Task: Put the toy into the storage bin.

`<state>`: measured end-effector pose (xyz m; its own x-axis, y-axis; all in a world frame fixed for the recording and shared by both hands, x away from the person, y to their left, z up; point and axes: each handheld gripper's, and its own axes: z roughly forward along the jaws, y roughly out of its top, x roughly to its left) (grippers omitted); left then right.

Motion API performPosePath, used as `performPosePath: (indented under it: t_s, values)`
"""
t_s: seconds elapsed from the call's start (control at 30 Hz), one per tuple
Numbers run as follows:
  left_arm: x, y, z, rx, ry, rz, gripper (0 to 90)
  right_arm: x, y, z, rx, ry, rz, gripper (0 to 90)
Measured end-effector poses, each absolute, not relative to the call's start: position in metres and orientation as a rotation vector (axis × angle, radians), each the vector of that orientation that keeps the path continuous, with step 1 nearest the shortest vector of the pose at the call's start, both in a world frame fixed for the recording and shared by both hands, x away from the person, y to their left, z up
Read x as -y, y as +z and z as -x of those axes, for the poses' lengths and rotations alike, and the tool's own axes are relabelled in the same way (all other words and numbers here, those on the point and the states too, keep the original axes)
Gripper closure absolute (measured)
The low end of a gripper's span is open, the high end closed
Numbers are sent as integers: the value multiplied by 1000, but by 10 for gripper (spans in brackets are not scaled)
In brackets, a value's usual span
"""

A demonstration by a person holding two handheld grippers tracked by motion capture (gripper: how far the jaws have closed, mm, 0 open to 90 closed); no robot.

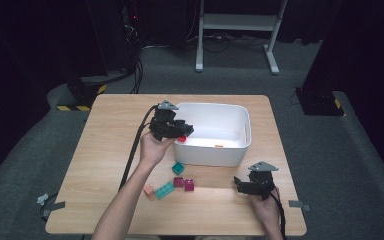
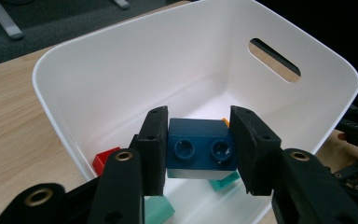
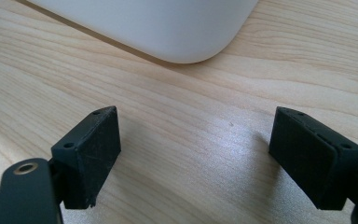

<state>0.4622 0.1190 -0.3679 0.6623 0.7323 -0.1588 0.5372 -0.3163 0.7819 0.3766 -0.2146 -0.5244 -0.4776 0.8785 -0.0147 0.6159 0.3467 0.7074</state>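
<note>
Left gripper view has the left gripper [image 2: 199, 154] clamped on a dark blue brick [image 2: 200, 148] above the white bin [image 2: 121, 60], where red, teal and orange bricks already lie. Several bricks [image 1: 172, 183] remain on the table [image 1: 110, 135]; the right gripper [image 3: 196, 158] rests there, jaws apart, empty.

A light wooden table [image 1: 105, 150] filled the middle of the high view, bearing a white tub [image 1: 240, 150] right of centre and, below it toward the lower middle, teal [image 1: 178, 168], magenta [image 1: 189, 185], maroon [image 1: 178, 182], turquoise [image 1: 164, 190] and pink bricks [image 1: 148, 190].
</note>
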Motion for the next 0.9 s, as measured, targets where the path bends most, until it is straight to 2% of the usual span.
performPosePath:
  t_s: [0.13,0.47,0.63,0.9]
  values:
    - [-117,-373,-467,-992,272,-2016,576,215,-524,-377,-2222,910,-1312,162]
    - [-120,-370,-460,-993,312,-2022,460,215,-524,-377,-2222,910,-1312,162]
    - [-131,-368,-450,-1018,358,-2008,372,215,-524,-377,-2222,910,-1312,163]
    - [-157,-368,-431,-1037,366,-1975,356,215,-524,-377,-2221,911,-1312,162]
